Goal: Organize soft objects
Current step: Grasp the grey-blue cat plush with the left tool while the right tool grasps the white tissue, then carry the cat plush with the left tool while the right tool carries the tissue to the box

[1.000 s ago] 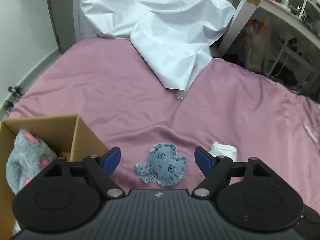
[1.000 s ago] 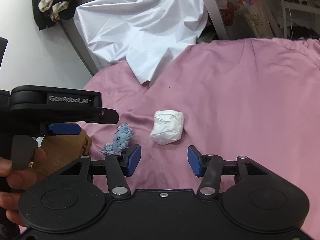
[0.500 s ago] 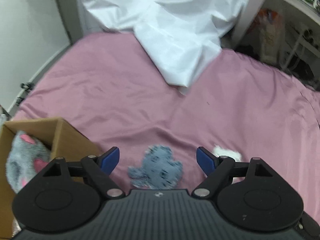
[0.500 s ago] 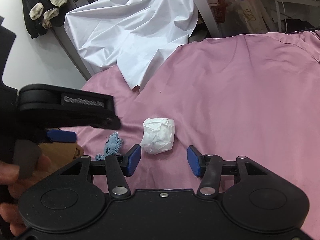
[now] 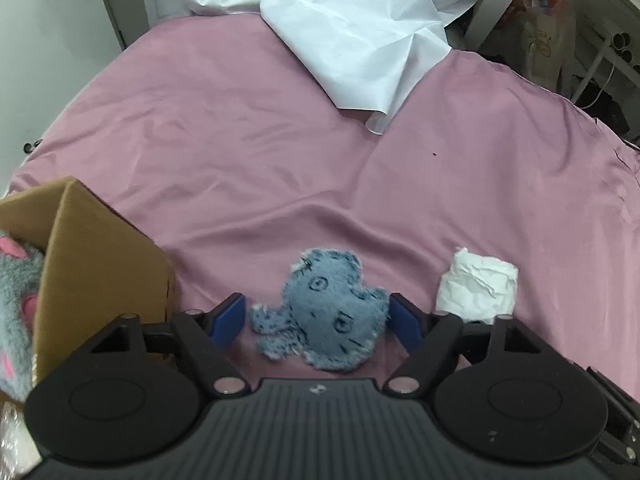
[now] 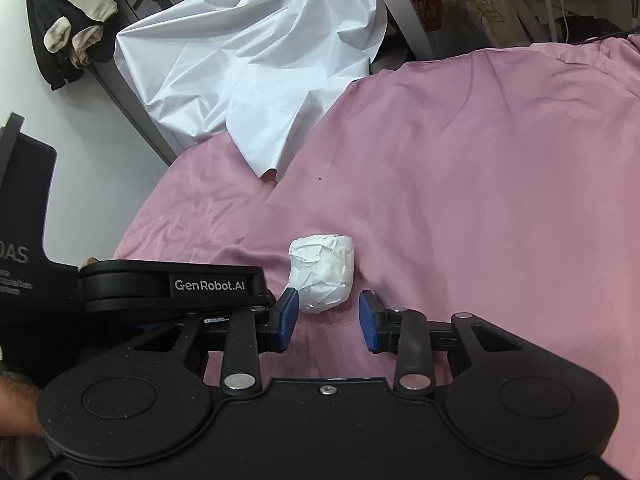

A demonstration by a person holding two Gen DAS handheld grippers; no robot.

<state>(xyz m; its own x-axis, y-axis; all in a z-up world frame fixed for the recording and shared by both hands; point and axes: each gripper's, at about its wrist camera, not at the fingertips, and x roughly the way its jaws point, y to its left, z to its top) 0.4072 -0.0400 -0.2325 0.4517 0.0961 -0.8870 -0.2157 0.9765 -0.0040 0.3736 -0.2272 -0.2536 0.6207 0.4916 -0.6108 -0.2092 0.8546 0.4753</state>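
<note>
A blue fuzzy octopus plush (image 5: 328,312) lies flat on the pink bedsheet (image 5: 280,152). My left gripper (image 5: 316,318) hangs just over it, jaws closing, one blue pad on each side of the plush and not visibly squeezing it. A crumpled white soft ball (image 6: 322,272) rests on the sheet to the plush's right, and shows as the white ball (image 5: 476,288) in the left wrist view. My right gripper (image 6: 328,316) has its jaws closing, with the ball's near end between the fingertips and a gap at the right pad.
An open cardboard box (image 5: 100,264) stands at the left with a grey and pink plush (image 5: 16,292) inside. A crumpled white sheet (image 5: 360,20) drapes the bed's far end. The left gripper's black housing (image 6: 172,284) crowds the right gripper's left side. Shelves and clutter stand beyond the bed.
The left gripper has sunk toward the blue plush, which now fills the gap between its fingers. The right gripper's jaws have narrowed, and the white ball has come up to its tips.
</note>
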